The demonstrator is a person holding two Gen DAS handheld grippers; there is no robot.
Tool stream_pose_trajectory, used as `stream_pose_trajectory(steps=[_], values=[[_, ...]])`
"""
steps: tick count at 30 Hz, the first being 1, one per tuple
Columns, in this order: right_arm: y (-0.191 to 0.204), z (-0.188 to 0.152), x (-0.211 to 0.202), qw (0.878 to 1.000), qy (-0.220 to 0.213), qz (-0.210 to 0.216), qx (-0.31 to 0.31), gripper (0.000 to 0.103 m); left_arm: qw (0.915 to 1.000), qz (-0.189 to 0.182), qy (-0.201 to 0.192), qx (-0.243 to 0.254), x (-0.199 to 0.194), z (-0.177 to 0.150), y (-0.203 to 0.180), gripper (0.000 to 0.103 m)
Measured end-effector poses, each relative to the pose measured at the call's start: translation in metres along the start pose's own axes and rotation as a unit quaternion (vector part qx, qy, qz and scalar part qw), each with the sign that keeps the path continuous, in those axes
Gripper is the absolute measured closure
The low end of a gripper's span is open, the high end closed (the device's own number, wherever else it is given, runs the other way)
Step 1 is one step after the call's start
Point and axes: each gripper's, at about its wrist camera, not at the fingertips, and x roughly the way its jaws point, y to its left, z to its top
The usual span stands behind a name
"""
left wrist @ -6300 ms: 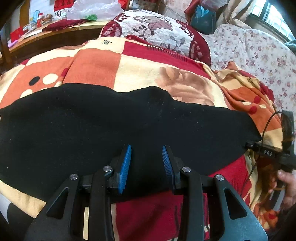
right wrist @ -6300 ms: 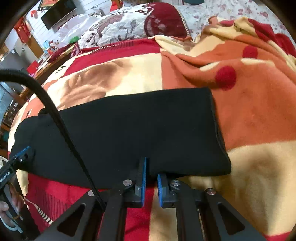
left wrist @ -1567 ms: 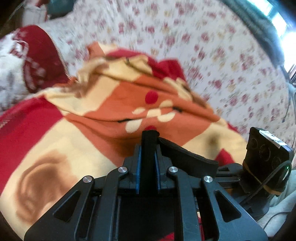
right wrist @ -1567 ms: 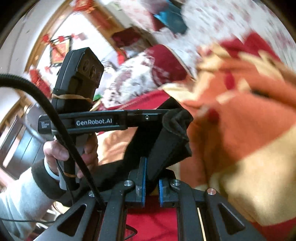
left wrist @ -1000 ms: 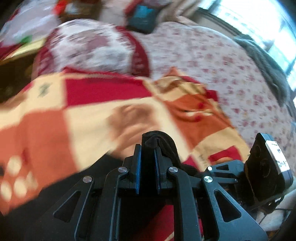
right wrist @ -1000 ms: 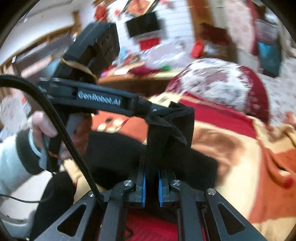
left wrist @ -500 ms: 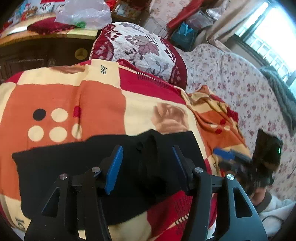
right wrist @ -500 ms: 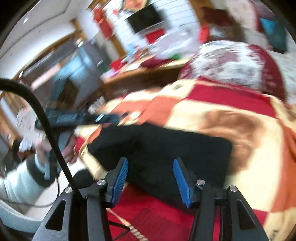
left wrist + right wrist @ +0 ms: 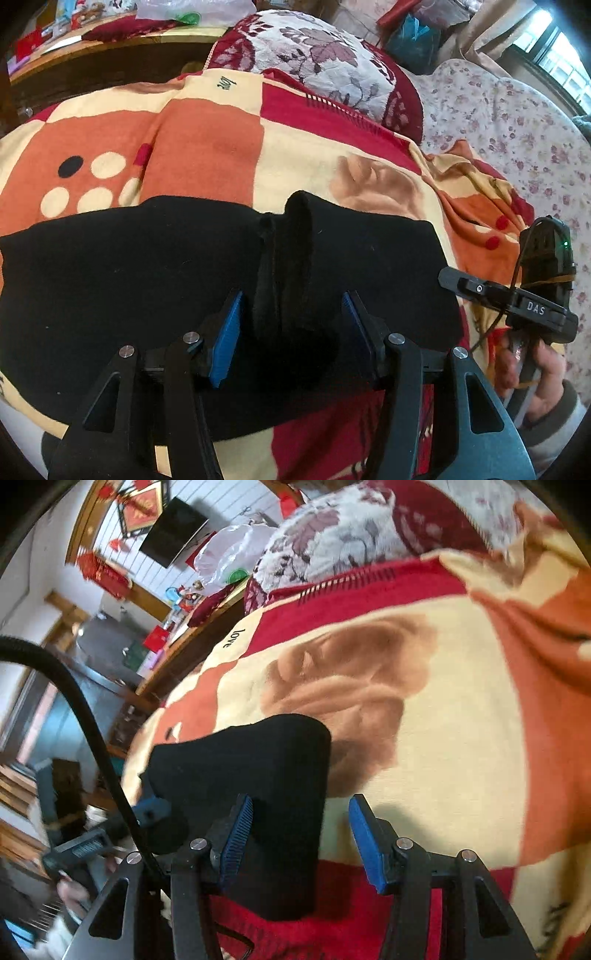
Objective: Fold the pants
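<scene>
Black pants [image 9: 129,277] lie folded across a red, orange and cream blanket [image 9: 207,147]. My left gripper [image 9: 290,334] stands open just above them. A raised ridge of black cloth runs between its blue pads [image 9: 225,343], which do not press on it. In the right wrist view my right gripper [image 9: 301,842] is open over the folded right end of the pants [image 9: 258,760]; the cloth lies beside its left pad and the right pad is free. The right gripper [image 9: 454,280] also shows in the left wrist view, at the pants' right edge, held by a hand [image 9: 532,365].
A floral red-edged pillow [image 9: 314,62] lies behind the blanket, with a flowered sheet [image 9: 517,129] to the right. A dark wooden desk [image 9: 110,59] with clutter runs along the far side. Blurred at lower left of the right wrist view is the left gripper [image 9: 151,812].
Both grippers, shut on the lifted end of the pants a second ago, have opened and let it go. That end now lies folded over the rest, and both grippers have sunk closer.
</scene>
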Motion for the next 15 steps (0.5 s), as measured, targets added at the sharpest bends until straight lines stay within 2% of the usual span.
stream_pose_trajectory(steps=[1,2,4,5,7,11,15], values=[[0.001,-0.001,0.002,1.0,0.004,0.01,0.0,0.051,1.0,-0.002,-0.001,-0.004,0.001,0.0,0.0,0.049],[0.004,-0.001,0.005,1.0,0.005,0.015,-0.004,0.059,0.9999,-0.004,0.0,-0.012,0.001,-0.001,0.001,0.05],[0.012,-0.005,0.005,1.0,-0.003,-0.004,-0.027,0.067,0.9997,-0.01,0.005,-0.022,0.001,-0.001,0.002,0.07],[0.018,-0.006,0.003,0.999,-0.007,-0.009,-0.045,0.074,0.9997,-0.011,0.011,-0.021,0.001,-0.002,0.001,0.072],[0.025,-0.009,-0.002,0.998,-0.015,-0.021,-0.064,0.079,0.9999,-0.005,0.013,-0.009,-0.003,-0.004,-0.005,0.078],[0.035,-0.011,-0.012,0.994,-0.024,-0.055,-0.09,0.082,1.0,-0.003,0.007,-0.003,-0.012,-0.008,-0.012,0.078],[0.032,-0.013,-0.007,0.993,-0.015,-0.076,-0.089,0.082,0.9997,0.009,0.013,-0.019,0.002,-0.009,-0.007,0.078]])
